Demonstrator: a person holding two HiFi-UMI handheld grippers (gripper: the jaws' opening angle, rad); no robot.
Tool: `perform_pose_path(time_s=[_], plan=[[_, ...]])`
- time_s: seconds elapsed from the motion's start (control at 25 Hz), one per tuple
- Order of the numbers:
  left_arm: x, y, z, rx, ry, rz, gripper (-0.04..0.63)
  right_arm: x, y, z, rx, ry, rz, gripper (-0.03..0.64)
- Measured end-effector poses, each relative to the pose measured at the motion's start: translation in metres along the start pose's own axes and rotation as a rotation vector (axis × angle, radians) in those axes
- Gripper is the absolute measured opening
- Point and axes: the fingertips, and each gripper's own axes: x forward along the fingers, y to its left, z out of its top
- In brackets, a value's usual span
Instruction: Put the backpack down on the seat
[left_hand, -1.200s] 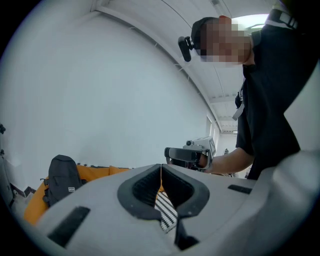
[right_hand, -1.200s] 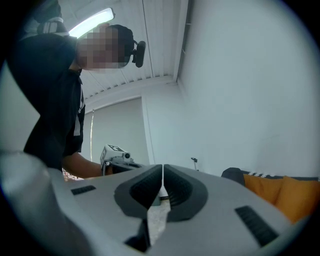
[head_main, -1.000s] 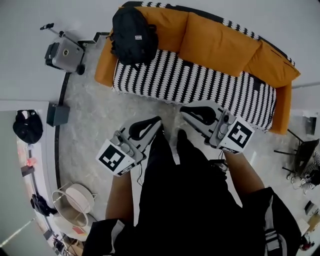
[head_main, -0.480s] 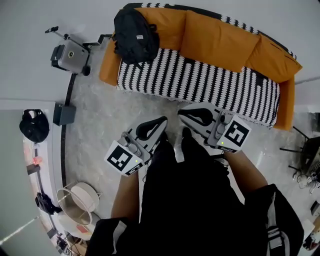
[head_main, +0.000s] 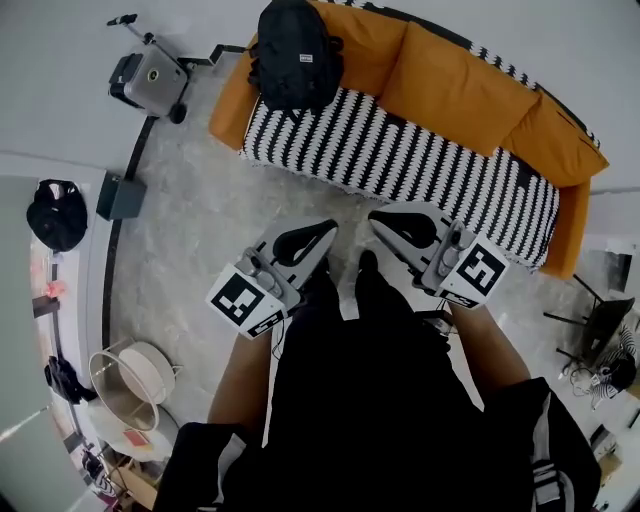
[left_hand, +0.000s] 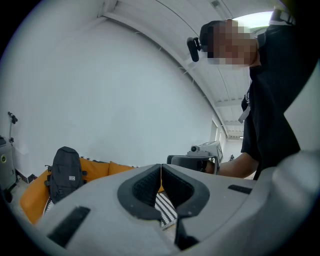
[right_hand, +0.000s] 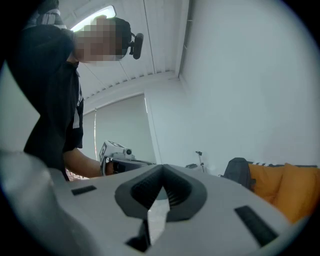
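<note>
The backpack (head_main: 293, 55) stands on the far left end of the sofa (head_main: 420, 165) seat, and the back cushion (head_main: 345, 45) props it upright. The left gripper (head_main: 330, 226) and right gripper (head_main: 374, 217) hang near the person, the 2 closed together and empty, so the job seems finished.

A sparsely furnished lounge corner, more studio than home: an orange sofa (head_main: 455, 90) under a black-and-white patterned throw (head_main: 400, 165) stands against a bare white wall (head_main: 60, 80) on a pale stone-look floor (head_main: 200, 230). A grey boxy machine (head_main: 150, 75) sits at its left end, and a strip light (right_hand: 92, 16) runs along the panelled ceiling (right_hand: 150, 50).
</note>
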Motion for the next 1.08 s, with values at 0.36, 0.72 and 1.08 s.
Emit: perform_pose_path(time_s=[0.36, 0.72, 1.08], plan=[[-0.015, 0.0, -0.011, 0.003, 0.036, -0.007, 0.024, 0.017, 0.004, -0.012, -0.007, 0.05, 0.0, 0.026], [-0.012, 0.005, -0.014, -0.004, 0.059, -0.001, 0.024, 0.015, 0.001, -0.018, 0.01, 0.058, 0.002, 0.026], [-0.002, 0.007, -0.022, -0.007, 0.062, -0.004, 0.025, 0.009, -0.004, -0.022, 0.033, 0.053, 0.007, 0.026]])
